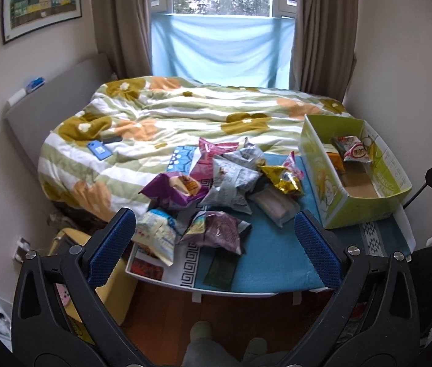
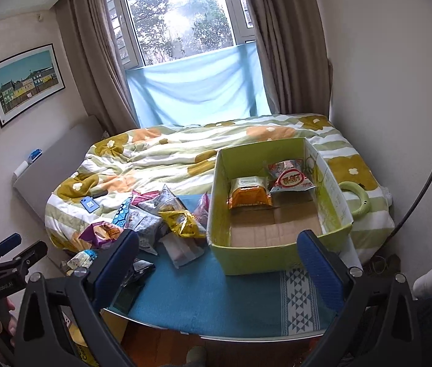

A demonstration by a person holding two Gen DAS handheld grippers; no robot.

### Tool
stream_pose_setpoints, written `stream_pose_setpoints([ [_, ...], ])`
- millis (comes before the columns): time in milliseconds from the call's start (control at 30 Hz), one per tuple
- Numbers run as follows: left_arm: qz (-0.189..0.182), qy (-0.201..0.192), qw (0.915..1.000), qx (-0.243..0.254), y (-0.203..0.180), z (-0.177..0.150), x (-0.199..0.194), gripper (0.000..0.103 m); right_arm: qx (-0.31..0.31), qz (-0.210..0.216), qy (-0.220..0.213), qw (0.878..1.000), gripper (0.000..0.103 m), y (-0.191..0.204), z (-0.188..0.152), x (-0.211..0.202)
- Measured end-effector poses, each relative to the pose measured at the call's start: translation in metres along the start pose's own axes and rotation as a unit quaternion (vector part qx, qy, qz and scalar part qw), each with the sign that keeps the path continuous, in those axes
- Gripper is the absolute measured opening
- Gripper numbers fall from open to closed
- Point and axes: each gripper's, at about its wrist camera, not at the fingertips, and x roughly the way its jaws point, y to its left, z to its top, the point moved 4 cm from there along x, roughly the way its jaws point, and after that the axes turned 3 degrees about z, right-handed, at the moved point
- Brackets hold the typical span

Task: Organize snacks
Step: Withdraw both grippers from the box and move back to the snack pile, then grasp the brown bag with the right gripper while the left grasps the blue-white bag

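A pile of snack bags (image 1: 231, 180) lies on a blue cloth (image 1: 274, 260) at the foot of the bed; it includes a purple bag (image 1: 174, 191), a grey bag (image 1: 231, 186) and a gold bag (image 1: 283, 180). A green cardboard box (image 1: 332, 195) stands to the right and holds an orange packet (image 2: 248, 197) and a red-and-white packet (image 2: 291, 179). My left gripper (image 1: 216, 238) is open and empty, hovering in front of the pile. My right gripper (image 2: 216, 260) is open and empty in front of the box (image 2: 277, 253). The pile also shows in the right wrist view (image 2: 161, 217).
The bed carries a flowered quilt (image 1: 170, 116) with a blue phone (image 1: 99, 150) on it. A green ring (image 2: 355, 197) lies right of the box. A yellow object (image 1: 69, 241) sits on the floor at left. Walls close in on both sides.
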Motion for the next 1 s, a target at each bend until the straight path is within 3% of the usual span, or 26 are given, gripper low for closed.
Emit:
stream_pose_setpoints([
  [167, 0.004, 0.025, 0.9996, -0.010, 0.046, -0.003, 0.025, 0.103, 0.002, 0.011, 0.008, 1.000, 0.103, 0.029, -0.010, 0.016],
  [400, -0.019, 0.080, 0.9966, -0.003, 0.094, -0.004, 0.084, 0.103, 0.028, 0.027, 0.044, 0.998, 0.103, 0.078, -0.021, 0.059],
  [700, -0.057, 0.162, 0.9841, 0.046, 0.112, -0.025, 0.177, 0.103, 0.065, 0.019, 0.116, 0.991, 0.103, 0.131, -0.046, 0.135],
  [1000, -0.086, 0.200, 0.9705, 0.103, 0.107, -0.042, 0.242, 0.103, 0.118, 0.003, 0.184, 0.976, 0.103, 0.156, -0.084, 0.207],
])
